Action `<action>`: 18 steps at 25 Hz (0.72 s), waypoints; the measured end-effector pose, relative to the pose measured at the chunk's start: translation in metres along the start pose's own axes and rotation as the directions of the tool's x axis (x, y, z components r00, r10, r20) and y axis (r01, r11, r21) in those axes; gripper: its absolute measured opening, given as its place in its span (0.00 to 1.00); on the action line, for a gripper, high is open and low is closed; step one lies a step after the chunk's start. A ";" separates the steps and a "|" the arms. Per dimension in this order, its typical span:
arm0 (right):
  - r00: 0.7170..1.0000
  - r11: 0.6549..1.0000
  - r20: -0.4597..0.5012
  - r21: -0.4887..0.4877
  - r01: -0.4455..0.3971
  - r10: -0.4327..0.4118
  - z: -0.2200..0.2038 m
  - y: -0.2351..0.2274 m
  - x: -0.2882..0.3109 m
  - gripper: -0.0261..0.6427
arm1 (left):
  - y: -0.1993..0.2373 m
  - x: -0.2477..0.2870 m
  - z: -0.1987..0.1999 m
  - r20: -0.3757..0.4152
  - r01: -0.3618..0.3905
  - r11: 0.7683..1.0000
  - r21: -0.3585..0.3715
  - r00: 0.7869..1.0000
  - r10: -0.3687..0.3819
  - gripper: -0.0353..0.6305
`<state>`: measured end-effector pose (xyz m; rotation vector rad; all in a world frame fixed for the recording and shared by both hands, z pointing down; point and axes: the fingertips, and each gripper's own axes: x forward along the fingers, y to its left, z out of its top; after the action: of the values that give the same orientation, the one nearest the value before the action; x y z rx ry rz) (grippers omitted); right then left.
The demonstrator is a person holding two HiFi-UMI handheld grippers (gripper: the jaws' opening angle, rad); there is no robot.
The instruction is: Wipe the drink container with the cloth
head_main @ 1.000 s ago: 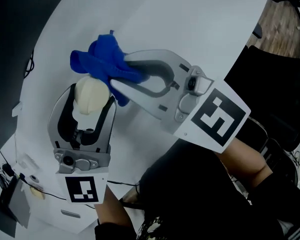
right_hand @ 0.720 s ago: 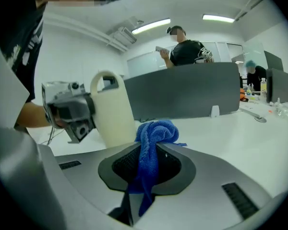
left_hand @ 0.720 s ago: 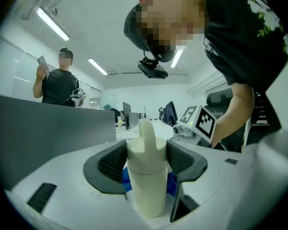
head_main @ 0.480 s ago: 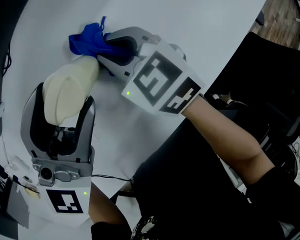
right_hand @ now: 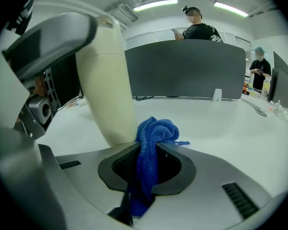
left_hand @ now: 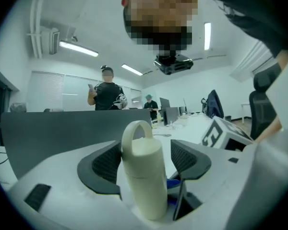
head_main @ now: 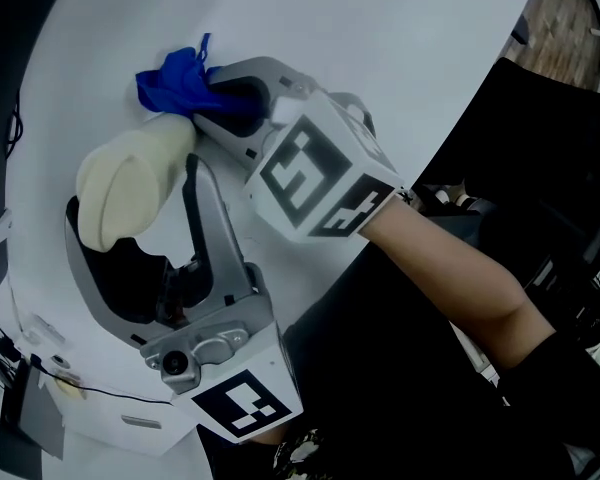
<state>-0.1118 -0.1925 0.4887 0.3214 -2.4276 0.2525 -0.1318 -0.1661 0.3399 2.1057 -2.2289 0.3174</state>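
- Head view: the left claw has swung round over the last second. Its marker cube now sits at 6 o'clock and its jaws reach up toward 10 o'clock.
- Those jaws have just been opening, and the drink container lies between them at 9 o'clock, its far end pointing to 11.
- The right claw has dropped from above the container to the bench. It carries the blue cloth, which is now bunched at 11 o'clock against the container's far end. Its forearm comes in from 4 o'clock.
- Left gripper view: the pale container, loop handle uppermost, stands up the middle between widely spread jaws.
- The pad at 9 o'clock sits close beside the container. At 3 o'clock the bench shows between pad and container, so this reads as a loose cradle, not a clamp.
- A scrap of blue shows at 5 o'clock of the container's base.
- Right gripper view: the jaws are closed tight on the cloth, and a wad pokes out past the tips at 12 o'clock. The wad touches the container's lower side, and the container leans away toward 11 o'clock.
- Judgement: the cloth is placed to rub the lower body. With the left hold slackened, though, the container may shift or tip under the push.
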 end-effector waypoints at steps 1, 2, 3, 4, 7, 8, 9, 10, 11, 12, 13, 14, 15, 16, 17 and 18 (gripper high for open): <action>1.000 1.000 0.003 -0.007 0.006 -0.006 0.000 0.001 0.000 0.12 | 0.004 0.002 0.000 -0.001 -0.005 1.000 -0.009 1.000 0.005 0.52; 1.000 1.000 0.005 -0.011 0.011 -0.011 -0.001 0.001 -0.001 0.12 | 0.007 0.002 -0.001 0.001 0.005 1.000 -0.018 1.000 -0.005 0.47; 1.000 1.000 0.008 -0.007 0.012 -0.012 -0.002 0.001 -0.002 0.12 | 0.007 0.001 -0.001 0.007 0.032 0.999 -0.020 0.999 -0.031 0.47; 1.000 1.000 0.022 0.009 0.011 -0.011 0.000 0.001 -0.006 0.12 | 0.006 0.000 -0.001 0.016 0.074 0.997 -0.015 0.997 -0.073 0.47; 0.982 0.989 0.181 0.145 0.021 -0.048 0.030 -0.006 -0.036 0.14 | 0.003 -0.007 -0.001 0.064 0.281 0.959 0.027 0.957 -0.282 0.46; 0.967 0.977 0.242 0.211 0.030 -0.082 0.046 -0.011 -0.053 0.13 | 0.003 -0.008 -0.002 0.082 0.362 0.931 0.042 0.928 -0.364 0.46; 0.953 0.965 0.286 0.262 0.027 -0.104 0.062 -0.014 -0.070 0.14 | 0.003 -0.009 -0.004 0.097 0.438 0.897 0.055 0.892 -0.441 0.46; 0.940 0.959 0.325 0.283 0.006 -0.101 0.076 -0.015 -0.084 0.14 | 0.004 -0.009 -0.006 0.108 0.501 0.863 0.066 0.856 -0.506 0.46; 0.927 0.961 0.367 0.275 -0.031 -0.075 0.090 -0.013 -0.095 0.13 | 0.005 -0.008 -0.008 0.114 0.549 0.832 0.076 0.825 -0.554 0.46; 0.913 0.966 0.408 0.249 -0.074 -0.035 0.101 -0.009 -0.102 0.14 | 0.005 -0.006 -0.009 0.116 0.580 0.810 0.085 0.802 -0.586 0.46; 0.898 0.970 0.439 0.215 -0.111 0.006 0.110 -0.005 -0.104 0.14 | 0.004 -0.005 -0.011 0.117 0.597 0.797 0.091 0.789 -0.604 0.46; 0.890 0.974 0.455 0.184 -0.136 0.038 0.114 -0.001 -0.104 0.14 | 0.003 -0.004 -0.013 0.117 0.605 0.791 0.093 0.782 -0.612 0.46; 0.889 0.976 0.453 0.161 -0.148 0.060 0.114 0.003 -0.099 0.14 | 0.002 -0.003 -0.014 0.118 0.607 0.789 0.092 0.781 -0.614 0.46; 0.897 0.977 0.437 0.152 -0.152 0.072 0.110 0.006 -0.093 0.14 | 0.001 -0.002 -0.014 0.119 0.607 0.790 0.087 0.781 -0.613 0.46; 0.907 0.976 0.414 0.155 -0.152 0.076 0.105 0.008 -0.087 0.14 | 0.000 -0.002 -0.013 0.122 0.606 0.791 0.082 0.782 -0.611 0.46; 0.917 0.975 0.391 0.165 -0.148 0.073 0.098 0.008 -0.083 0.13 | -0.001 -0.003 -0.011 0.127 0.606 0.792 0.078 0.782 -0.611 0.46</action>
<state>-0.1110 -0.1965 0.3597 0.3443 -2.8209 0.5188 -0.1317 -0.1616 0.3501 2.7865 -1.4555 0.1572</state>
